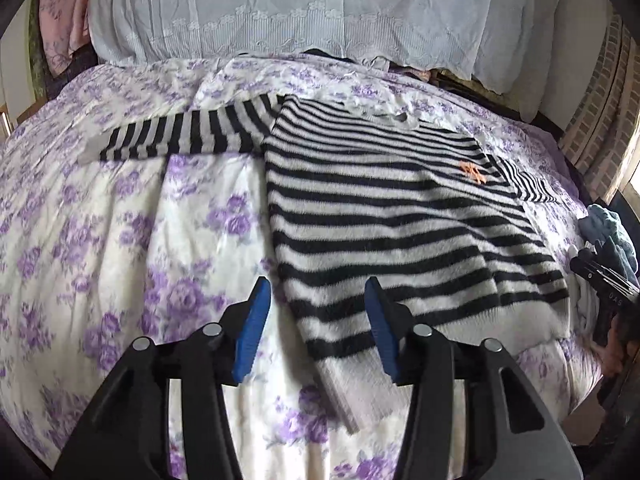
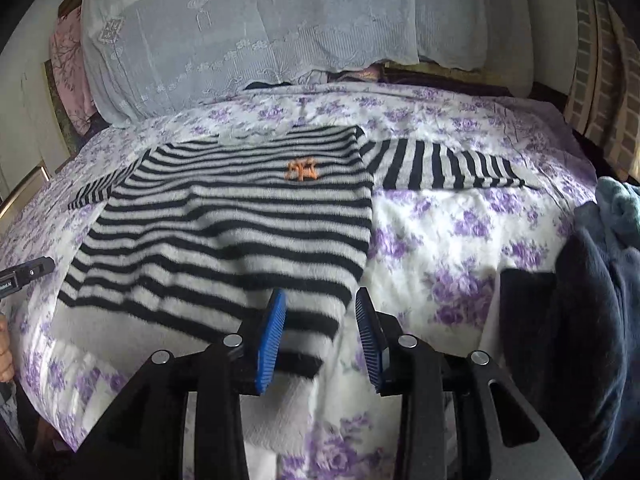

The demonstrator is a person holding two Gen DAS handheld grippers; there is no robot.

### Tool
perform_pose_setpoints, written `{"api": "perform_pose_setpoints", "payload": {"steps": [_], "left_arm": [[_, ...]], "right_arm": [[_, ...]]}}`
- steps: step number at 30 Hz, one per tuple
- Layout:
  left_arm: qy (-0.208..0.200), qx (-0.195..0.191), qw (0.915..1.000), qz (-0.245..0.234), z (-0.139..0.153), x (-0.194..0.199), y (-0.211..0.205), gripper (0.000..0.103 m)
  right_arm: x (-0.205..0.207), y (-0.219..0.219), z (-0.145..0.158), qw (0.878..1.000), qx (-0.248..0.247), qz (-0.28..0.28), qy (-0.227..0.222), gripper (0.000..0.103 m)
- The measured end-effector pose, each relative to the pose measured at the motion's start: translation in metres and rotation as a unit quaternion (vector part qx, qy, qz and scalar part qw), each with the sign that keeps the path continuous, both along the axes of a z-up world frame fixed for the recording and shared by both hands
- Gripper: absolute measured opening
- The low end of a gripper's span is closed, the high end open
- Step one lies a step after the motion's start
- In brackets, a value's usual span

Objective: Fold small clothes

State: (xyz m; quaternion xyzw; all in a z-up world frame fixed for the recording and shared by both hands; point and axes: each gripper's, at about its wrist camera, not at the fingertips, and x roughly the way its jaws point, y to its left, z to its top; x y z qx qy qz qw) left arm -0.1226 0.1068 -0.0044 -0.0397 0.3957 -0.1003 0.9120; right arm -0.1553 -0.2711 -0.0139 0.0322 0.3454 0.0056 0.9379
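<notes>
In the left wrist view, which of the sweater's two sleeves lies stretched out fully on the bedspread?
The left sleeve, reaching long across the floral bedspread. The right sleeve only peeks out beyond the sweater's body.

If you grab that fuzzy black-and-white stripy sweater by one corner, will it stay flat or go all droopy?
Probably droopy. The fuzzy black-and-white striped sweater already ripples over the purple-flowered bedspread, so it looks soft, not stiff. Its long sleeve would likely dangle and drag. The fluffy knit seems unlikely to slip from the jaws, and it cannot roll.

Black-and-white striped sweater [image 1: 384, 216] with a small orange chest motif [image 2: 303, 169], spread flat on the bed, both sleeves extended sideways, hem nearest
</notes>
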Motion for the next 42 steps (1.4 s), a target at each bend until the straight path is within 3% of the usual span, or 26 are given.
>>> {"api": "perform_pose_setpoints", "payload": {"steps": [3, 8, 12, 14, 17, 21, 25, 27, 31, 35, 38, 42], "left_arm": [[-0.009, 0.004, 0.9997, -0.022, 0.003, 0.024, -0.029, 0.056], [0.015, 0.054, 0.9984, -0.009, -0.025, 0.074, -0.075, 0.068], [0.031, 0.088, 0.9953, 0.027, -0.050, 0.113, -0.089, 0.094], [0.062, 0.094, 0.9930, 0.036, -0.070, 0.126, -0.089, 0.099], [0.060, 0.085, 0.9941, 0.032, -0.068, 0.124, -0.085, 0.099], [0.063, 0.093, 0.9932, 0.031, -0.069, 0.124, -0.087, 0.099], [0.094, 0.106, 0.9897, 0.022, -0.056, 0.127, -0.092, 0.098], [0.088, 0.092, 0.9918, 0.009, -0.040, 0.130, -0.096, 0.098], [0.024, 0.095, 0.9951, 0.014, 0.003, 0.140, -0.118, 0.098], [-0.001, 0.058, 0.9979, 0.030, 0.027, 0.163, -0.141, 0.098], [0.000, 0.042, 0.9982, 0.043, 0.023, 0.181, -0.150, 0.098], [0.010, 0.053, 0.9971, 0.055, -0.018, 0.206, -0.147, 0.098]], "right_arm": [[0.034, 0.016, 0.008, 1.000, 0.020, 0.006, -0.005, 0.037], [0.098, 0.042, -0.004, 0.999, 0.030, 0.004, 0.025, 0.043], [0.142, 0.051, -0.028, 0.999, -0.002, -0.017, 0.044, 0.064], [0.153, 0.048, -0.049, 0.998, -0.013, -0.019, 0.066, 0.079], [0.150, 0.038, -0.054, 0.997, 0.031, -0.007, 0.065, 0.100], [0.150, 0.046, -0.059, 0.997, 0.013, -0.009, 0.082, 0.100], [0.153, 0.048, -0.056, 0.996, -0.002, 0.000, 0.093, 0.100], [0.158, 0.038, -0.043, 0.995, 0.030, 0.001, 0.094, 0.099], [0.167, 0.006, 0.013, 0.992, 0.110, -0.057, 0.014, 0.099], [0.201, -0.036, 0.048, 0.970, 0.223, -0.098, -0.017, 0.099], [0.216, -0.070, 0.047, 0.958, 0.249, -0.137, -0.028, 0.099], [0.204, -0.136, 0.014, 0.949, 0.228, -0.212, -0.046, 0.099]]}}
